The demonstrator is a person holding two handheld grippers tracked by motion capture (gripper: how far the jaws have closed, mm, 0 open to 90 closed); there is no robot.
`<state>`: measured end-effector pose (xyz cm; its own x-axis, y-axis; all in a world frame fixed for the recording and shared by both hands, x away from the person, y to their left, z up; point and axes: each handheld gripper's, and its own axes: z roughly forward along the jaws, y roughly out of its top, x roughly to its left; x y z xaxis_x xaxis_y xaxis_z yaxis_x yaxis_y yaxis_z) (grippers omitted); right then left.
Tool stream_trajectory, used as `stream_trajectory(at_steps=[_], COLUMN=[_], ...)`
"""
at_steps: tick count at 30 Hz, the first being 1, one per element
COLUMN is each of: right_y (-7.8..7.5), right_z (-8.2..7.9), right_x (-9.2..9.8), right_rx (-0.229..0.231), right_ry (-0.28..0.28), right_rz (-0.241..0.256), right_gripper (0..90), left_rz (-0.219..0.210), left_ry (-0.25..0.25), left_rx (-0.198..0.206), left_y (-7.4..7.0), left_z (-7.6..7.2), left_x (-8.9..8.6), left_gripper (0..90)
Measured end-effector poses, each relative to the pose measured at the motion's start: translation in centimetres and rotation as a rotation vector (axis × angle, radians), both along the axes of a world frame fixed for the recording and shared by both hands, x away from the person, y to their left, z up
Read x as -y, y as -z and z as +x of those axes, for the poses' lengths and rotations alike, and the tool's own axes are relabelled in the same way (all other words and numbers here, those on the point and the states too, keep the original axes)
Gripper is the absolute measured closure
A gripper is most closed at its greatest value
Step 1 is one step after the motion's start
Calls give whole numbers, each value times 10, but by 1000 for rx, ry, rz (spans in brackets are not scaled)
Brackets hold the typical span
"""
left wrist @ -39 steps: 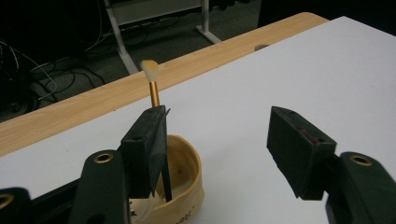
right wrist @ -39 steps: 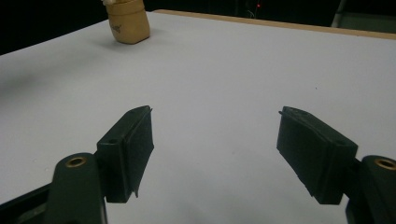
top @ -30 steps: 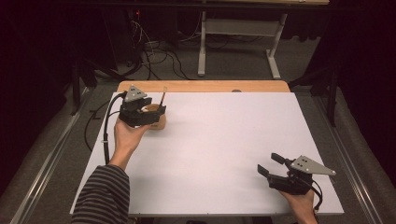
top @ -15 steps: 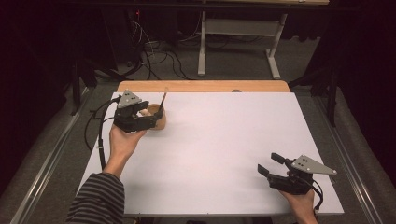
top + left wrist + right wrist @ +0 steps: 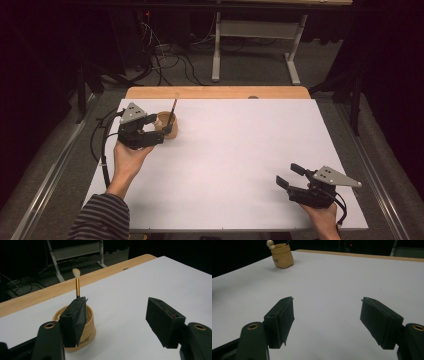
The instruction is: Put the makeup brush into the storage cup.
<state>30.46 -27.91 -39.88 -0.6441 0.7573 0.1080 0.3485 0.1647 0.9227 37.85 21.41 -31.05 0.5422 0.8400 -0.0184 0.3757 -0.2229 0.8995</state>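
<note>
At the far left of the table (image 5: pixel 225 165), the left gripper (image 5: pixel 159 131) sits just beside a small tan cup (image 5: pixel 166 125) that stands near the far left corner of the white sheet. Its jaws are spread wide and grip nothing. In the left gripper view one jaw stands in front of the cup's (image 5: pixel 87 322) rim, the other well off to the side over bare sheet, so the cup is not between them. That reads as a hand that is free of the cup rather than set to lift it, though I cannot tell whether the near jaw touches the wall.

A brush (image 5: pixel 173 111) stands in the cup, handle down and leaning on the rim, its pale bristle tip (image 5: pixel 76 272) up and clear of the jaw; the cup keeps it upright and easy to take from above.

The middle of the sheet is bare.

At the near right corner, the right gripper (image 5: pixel 289 175) rests low, jaws wide and empty, well apart from the cup (image 5: pixel 282 255) and pointed toward it, likely parked out of the way
</note>
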Motion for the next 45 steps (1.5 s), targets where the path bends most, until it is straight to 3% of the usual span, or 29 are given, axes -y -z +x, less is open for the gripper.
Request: stream_trajectory(at_steps=[24, 45], right_y=[-1, 0], right_z=[-1, -1], right_x=[-3, -5], right_rx=[4, -2], right_ry=[-12, -19], right_rz=[-12, -16], right_gripper=[291, 292], left_rz=[-16, -45], left_ry=[40, 68], left_rx=[17, 8], left_y=[4, 12], left_z=[-23, -39], left_x=[3, 4], left_gripper=[337, 336])
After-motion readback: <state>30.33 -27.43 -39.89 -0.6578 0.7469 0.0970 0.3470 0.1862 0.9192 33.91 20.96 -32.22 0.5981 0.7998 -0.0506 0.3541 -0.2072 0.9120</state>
